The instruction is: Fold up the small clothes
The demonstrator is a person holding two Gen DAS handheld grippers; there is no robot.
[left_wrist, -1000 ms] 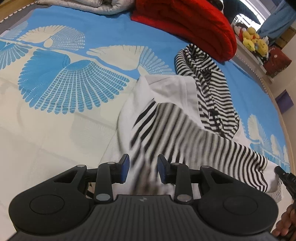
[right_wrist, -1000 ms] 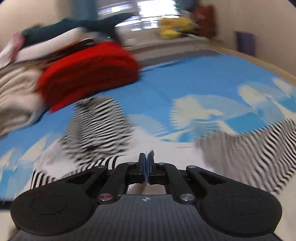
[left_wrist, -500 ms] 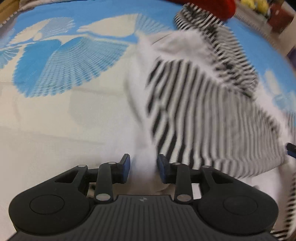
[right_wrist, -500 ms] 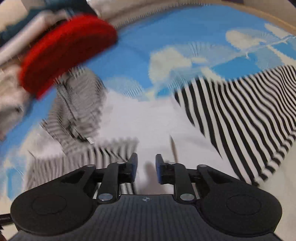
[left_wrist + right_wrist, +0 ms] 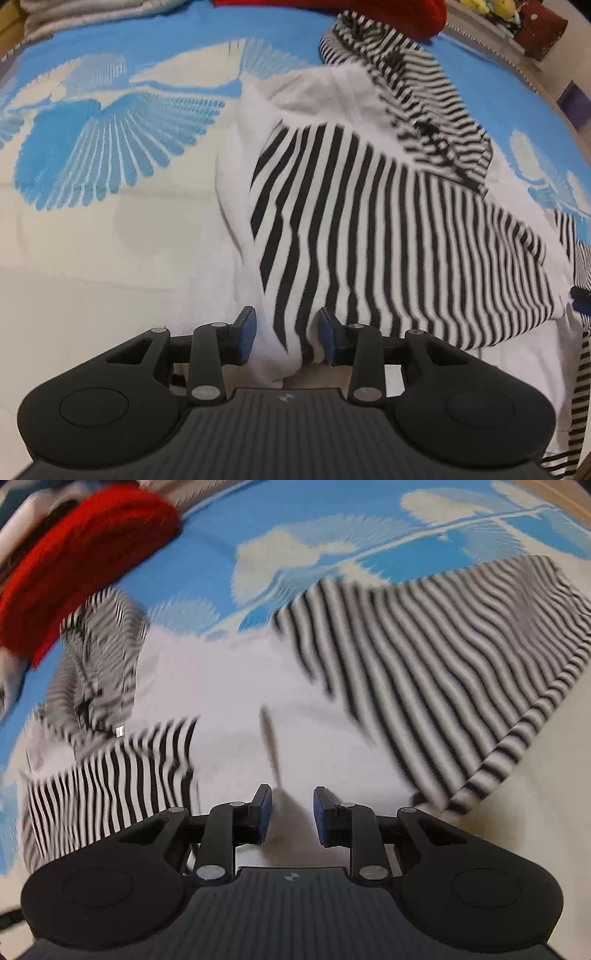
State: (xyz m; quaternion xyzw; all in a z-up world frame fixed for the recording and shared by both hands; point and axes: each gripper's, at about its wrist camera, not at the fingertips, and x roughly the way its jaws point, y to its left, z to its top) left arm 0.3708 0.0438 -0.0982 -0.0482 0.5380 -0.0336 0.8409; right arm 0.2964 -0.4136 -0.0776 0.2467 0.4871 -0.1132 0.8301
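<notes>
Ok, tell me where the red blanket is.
The red blanket lies at the far end of the bed: upper left in the right wrist view, top edge in the left, just beyond the striped top's hood.

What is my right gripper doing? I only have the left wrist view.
Observer: The right gripper has its jaws opening. White cloth of the striped top lies between the pads, and they are not pinching it.
Operator: Where is the striped part on that side?
Observer: A wide striped part lies spread out to the gripper's right, with its edge on the pale bedsheet.
</notes>
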